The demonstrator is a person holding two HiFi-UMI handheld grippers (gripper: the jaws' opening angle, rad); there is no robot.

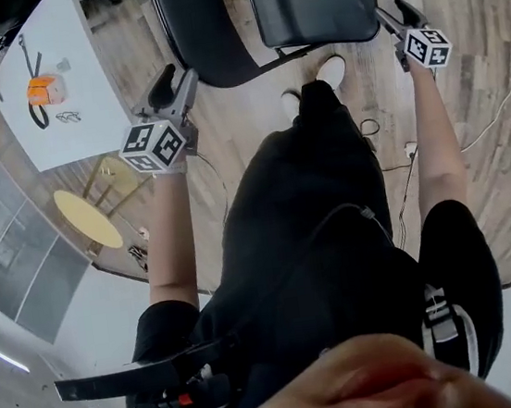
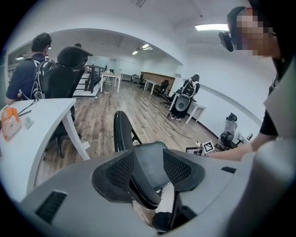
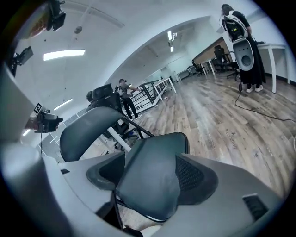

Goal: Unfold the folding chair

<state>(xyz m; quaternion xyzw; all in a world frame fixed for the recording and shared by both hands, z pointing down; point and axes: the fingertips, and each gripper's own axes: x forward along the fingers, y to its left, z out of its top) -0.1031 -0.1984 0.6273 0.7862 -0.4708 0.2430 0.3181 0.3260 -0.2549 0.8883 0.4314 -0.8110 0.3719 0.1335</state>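
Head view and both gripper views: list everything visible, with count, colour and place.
folding chair: one, black, opened out on the floor ahead.
floor: one, light wood planks, underfoot.
table: one, white, head view's upper left.
orange object: one, orange, on the table.
round stool: one, yellow top, beside the table.
cable: one, white, floor at right.
bystanders: at least two, dark clothes, one behind the table, another across the room.
shoes: two, white, by the chair.
left hand-held gripper: one, grey and black, open, near the backrest.
right hand-held gripper: one, grey and black, open, beside the seat.
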